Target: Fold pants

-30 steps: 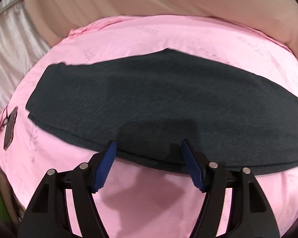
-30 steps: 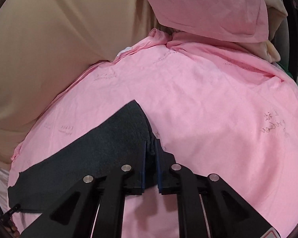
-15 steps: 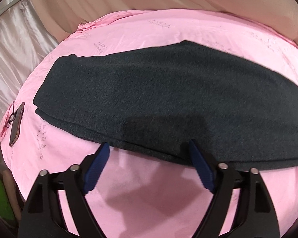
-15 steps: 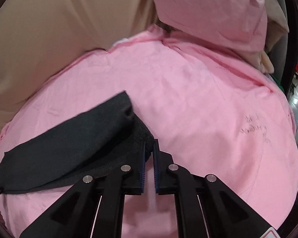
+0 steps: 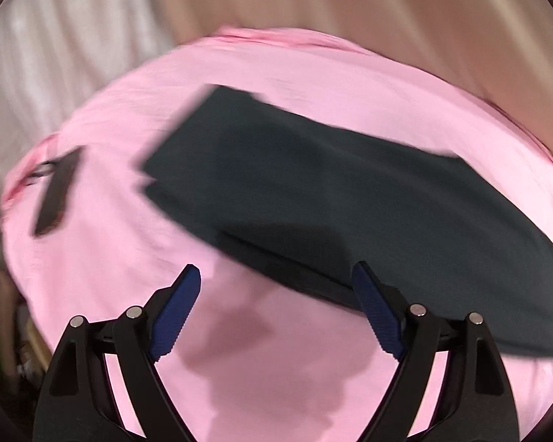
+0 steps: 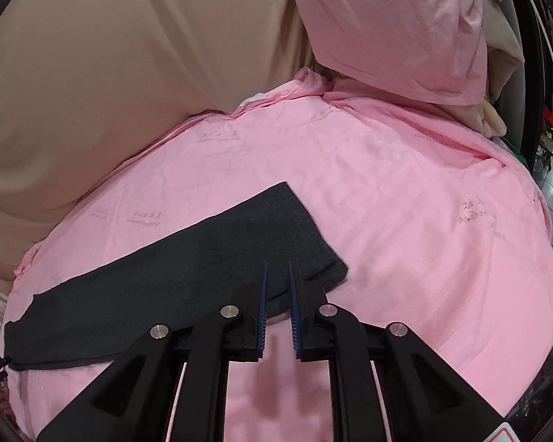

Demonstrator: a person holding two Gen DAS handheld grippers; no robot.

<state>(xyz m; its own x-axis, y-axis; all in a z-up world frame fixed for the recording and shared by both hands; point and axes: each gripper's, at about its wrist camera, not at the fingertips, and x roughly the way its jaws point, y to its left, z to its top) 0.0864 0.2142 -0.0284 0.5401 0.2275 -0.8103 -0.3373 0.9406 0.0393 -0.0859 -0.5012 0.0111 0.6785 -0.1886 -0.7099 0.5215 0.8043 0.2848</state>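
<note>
Pants of dark grey cloth lie flat as one long folded strip on the pink sheet, and every place below is told from them. Their near long edge runs just in front of both grippers, and their far long edge leaves a wide band of bare sheet before the beige curtain. Beyond their right end the sheet is open and smooth up to its rounded border, with some small printed writing on it. In the left wrist view the pants are blurred, and their left end is a squared edge with a second layer showing a little under it.

Left gripper is spread wide and holds nothing; its right blue pad is at the near edge of the pants, and its left pad is over bare sheet. Right gripper is parted only by a narrow gap, with nothing between the blue pads; it hangs over the near edge, close to the right end.

To the left of the pants, apart from them, a flat dark object lies near the border of the sheet. Far behind their right end a pink pillow stands.
</note>
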